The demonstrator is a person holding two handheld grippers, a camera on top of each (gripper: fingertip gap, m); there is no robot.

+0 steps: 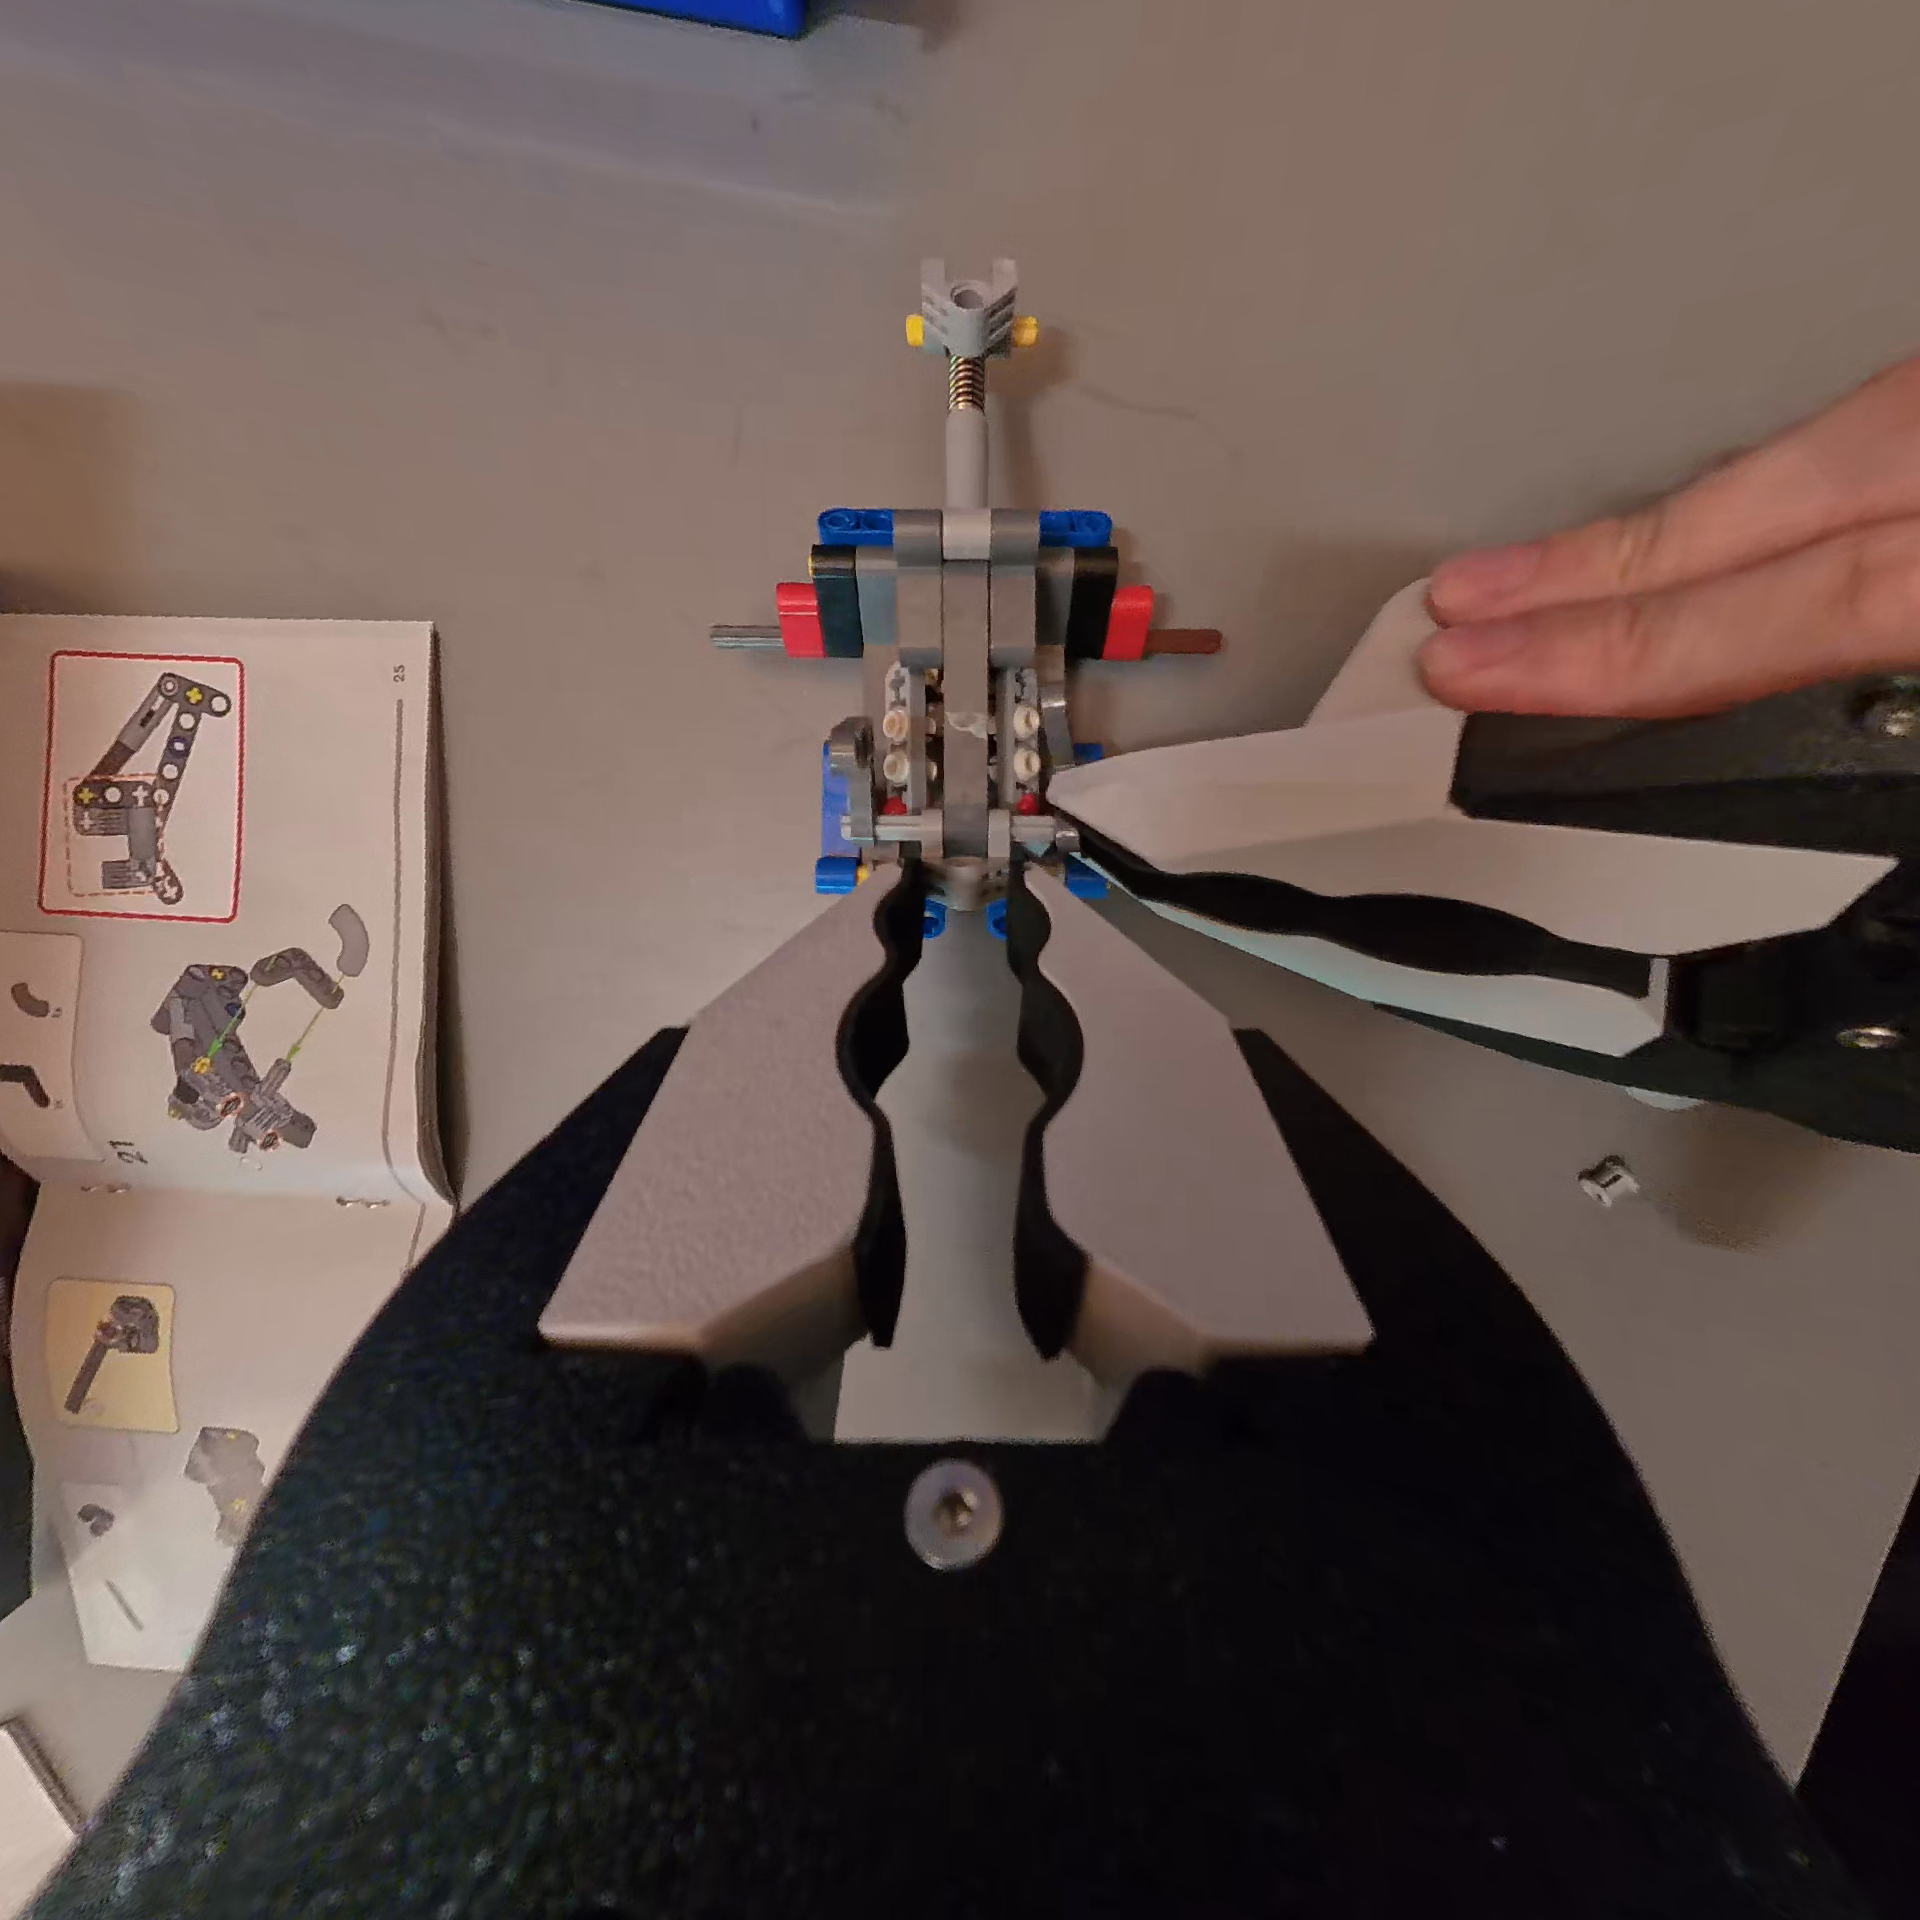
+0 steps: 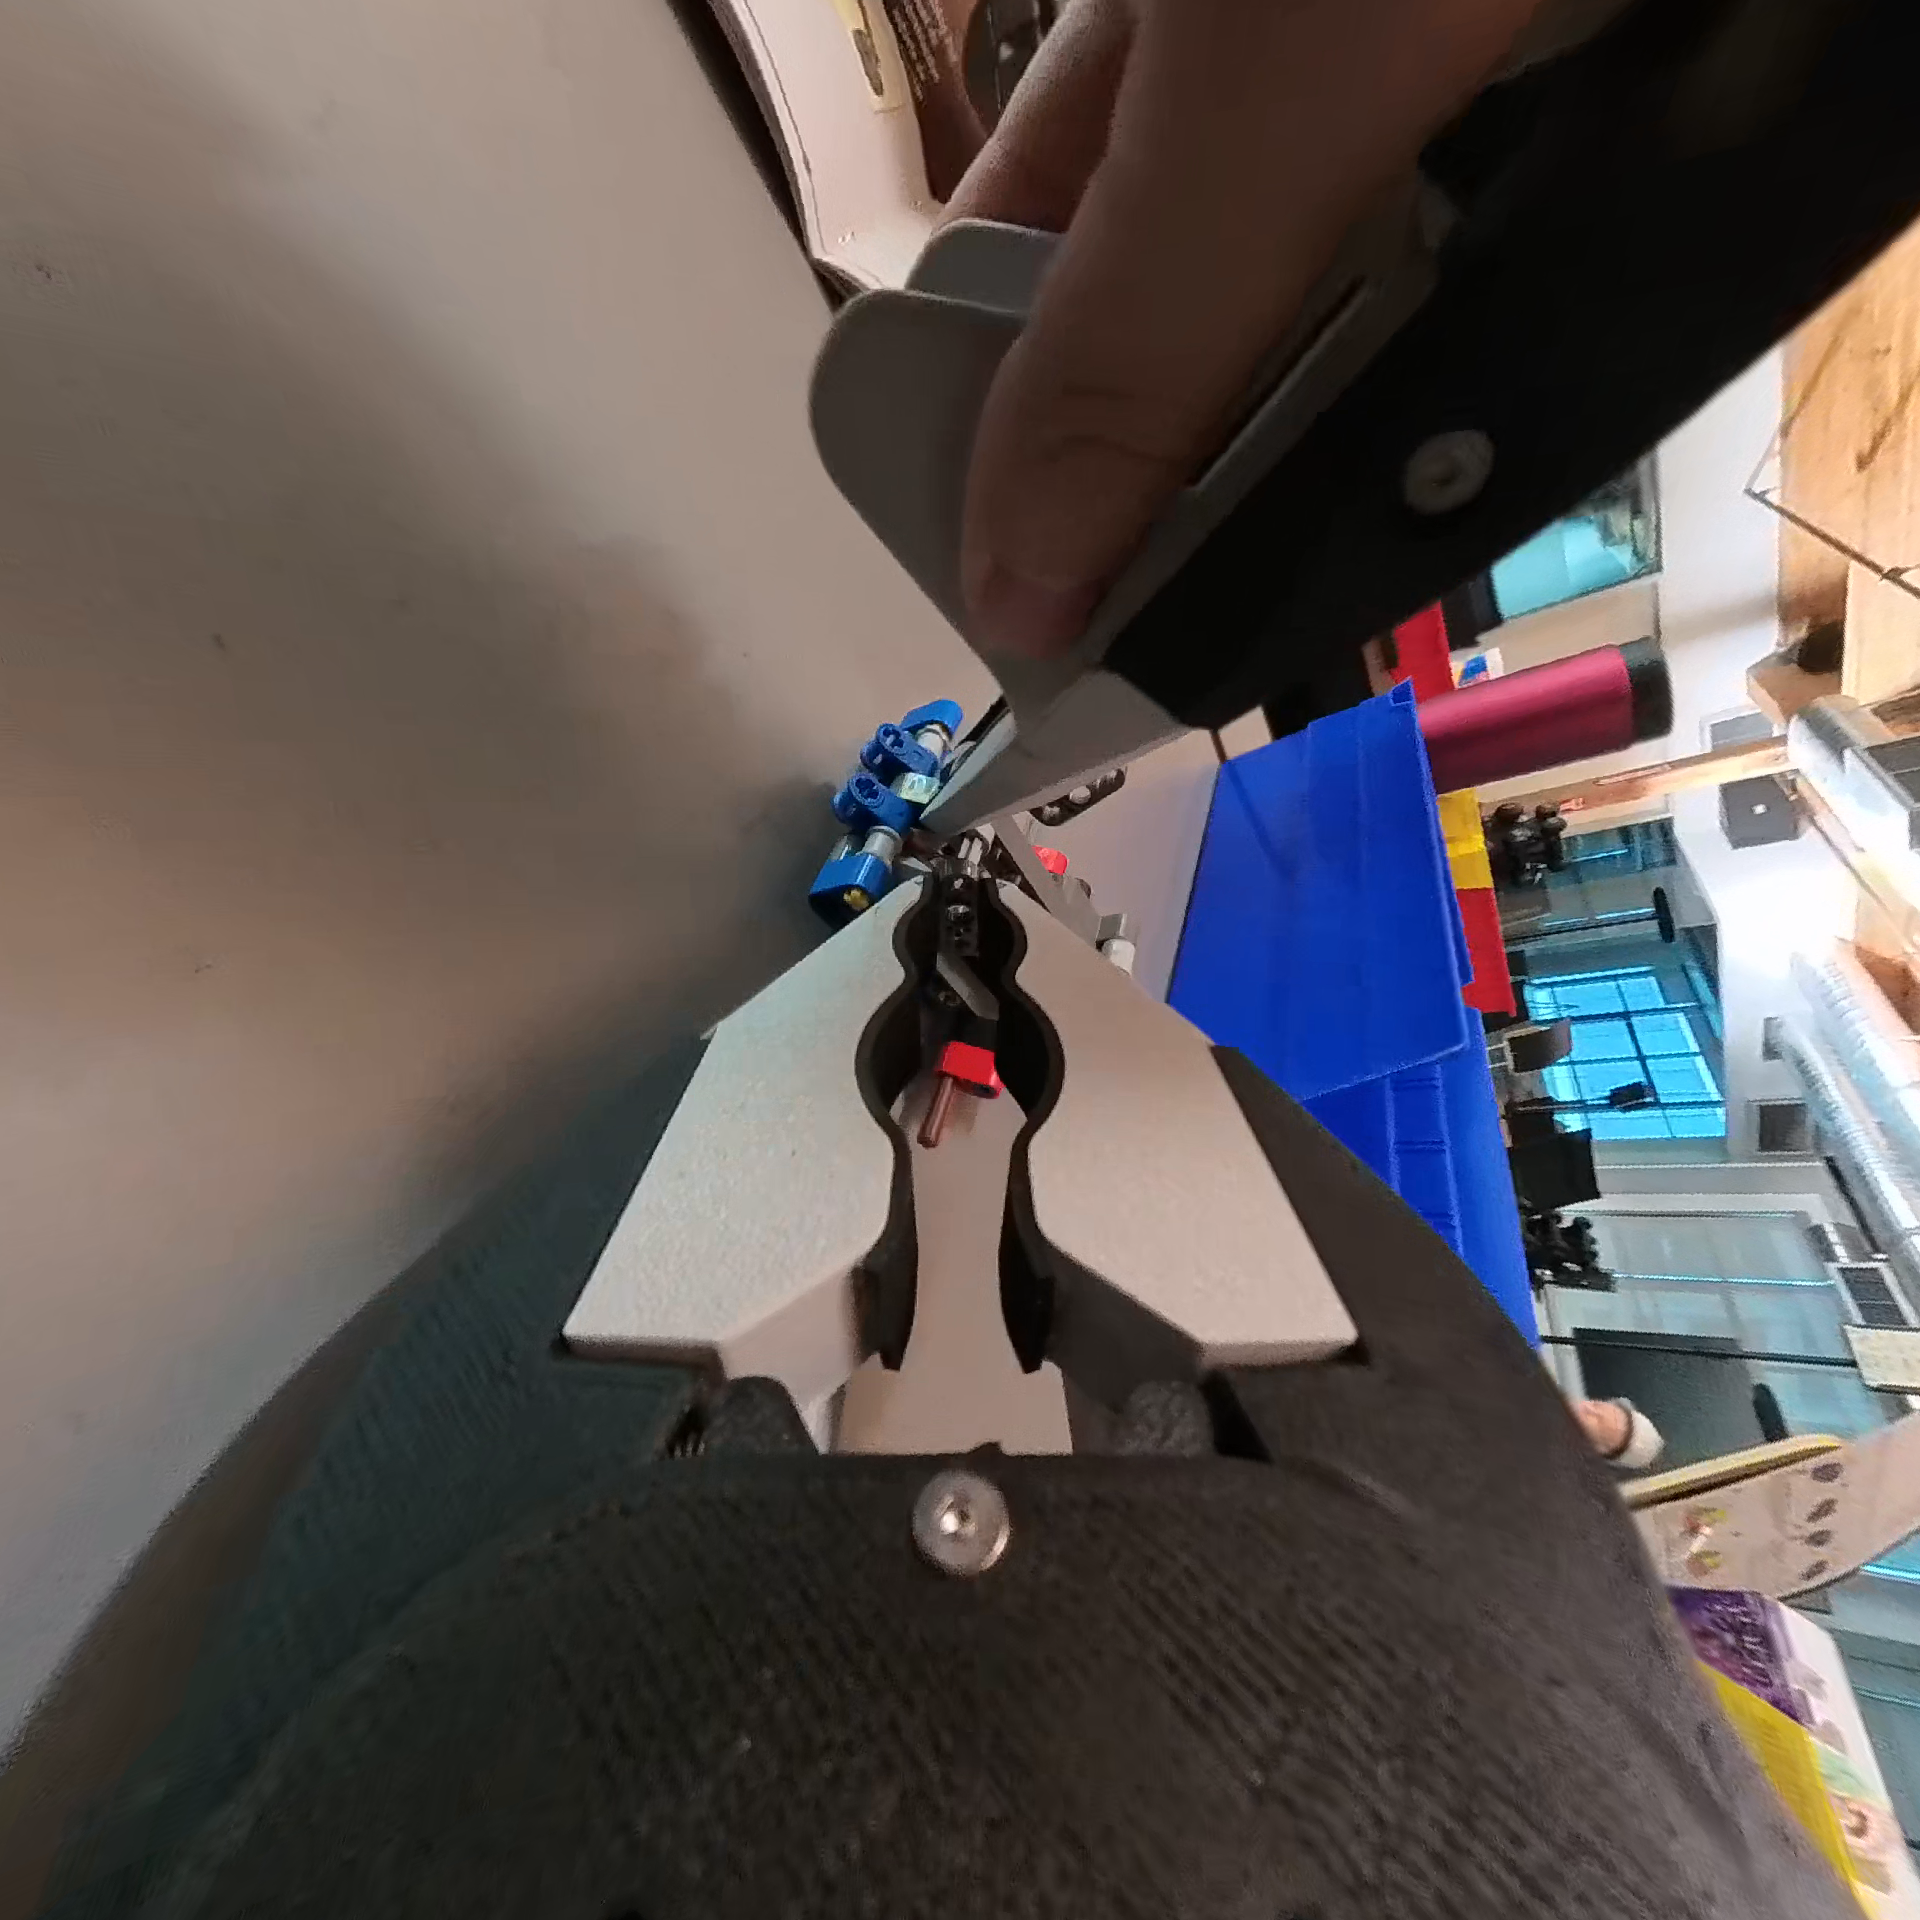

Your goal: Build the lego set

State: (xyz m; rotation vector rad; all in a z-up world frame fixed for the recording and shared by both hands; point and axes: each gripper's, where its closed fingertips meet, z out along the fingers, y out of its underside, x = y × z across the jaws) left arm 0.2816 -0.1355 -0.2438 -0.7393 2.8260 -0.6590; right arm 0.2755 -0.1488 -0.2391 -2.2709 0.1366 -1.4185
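**Both grippers on the brick model**

Right now everything centres on the brick model (image 1: 966, 675), a grey, blue, red and black build lying flat on the grey worktop (image 1: 520, 416), its long grey rod with a small spring pointing away from the left gripper (image 1: 964, 883).

That left gripper has its jaws drawn narrow, and the black pads sit against the grey hub at the model's near end, with two blue pins just beside the tips. It has the model by that end.

From the model's right comes the right gripper (image 1: 1065, 826), lying on its side with jaws nearly together. In its own view, the right gripper (image 2: 961, 894) has a thin black pin-holed beam of the model pinched between its pads, and a red piece (image 2: 966, 1070) with a brown axle sits further back between the fingers. A hand (image 1: 1662, 613) rests on top of that gripper's body.

Left of the model lies an open instruction booklet (image 1: 218, 904). Right of the model, past the right gripper, a single small grey connector (image 1: 1608, 1179) sits loose on the worktop. Beyond the model's far end stands a blue bin (image 2: 1340, 883).
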